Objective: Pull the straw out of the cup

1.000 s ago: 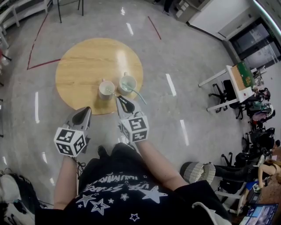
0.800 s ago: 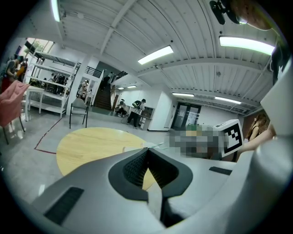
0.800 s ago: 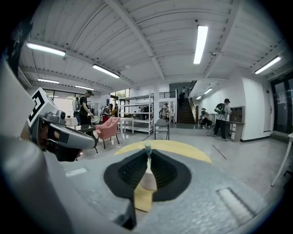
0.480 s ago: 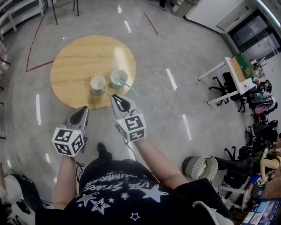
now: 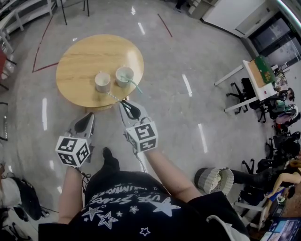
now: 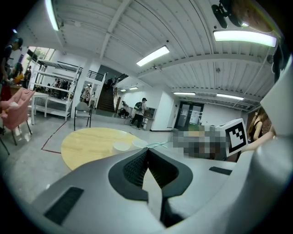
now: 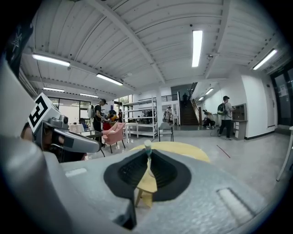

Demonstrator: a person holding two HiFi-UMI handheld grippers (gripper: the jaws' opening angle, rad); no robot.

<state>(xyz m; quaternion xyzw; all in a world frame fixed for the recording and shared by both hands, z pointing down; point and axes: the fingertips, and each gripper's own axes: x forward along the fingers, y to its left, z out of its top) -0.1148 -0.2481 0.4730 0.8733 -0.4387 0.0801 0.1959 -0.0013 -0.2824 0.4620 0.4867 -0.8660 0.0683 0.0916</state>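
On the round wooden table (image 5: 80, 56) two pale cups stand side by side. The left cup (image 5: 102, 81) has no straw in it; the right cup (image 5: 124, 75) holds a green straw (image 5: 135, 86). My right gripper (image 5: 125, 104) hangs just off the table's near edge, shut on one end of a thin pale straw (image 5: 115, 97). That straw points back at the left cup, its far end outside the cup. Its gripped tip pokes up between the jaws (image 7: 147, 145). My left gripper (image 5: 89, 118) is shut on nothing, lower left of the table (image 6: 91, 144).
Grey polished floor surrounds the table. Desks and office chairs (image 5: 263, 103) stand far right, shelving (image 5: 19, 14) at the upper left. A pink armchair (image 7: 114, 132) and people stand in the background. My own legs and shoe (image 5: 110, 162) are below the grippers.
Both grippers have drawn back from the table together. The right gripper's straw has slid away from the left cup, and the gap to the cups has grown.
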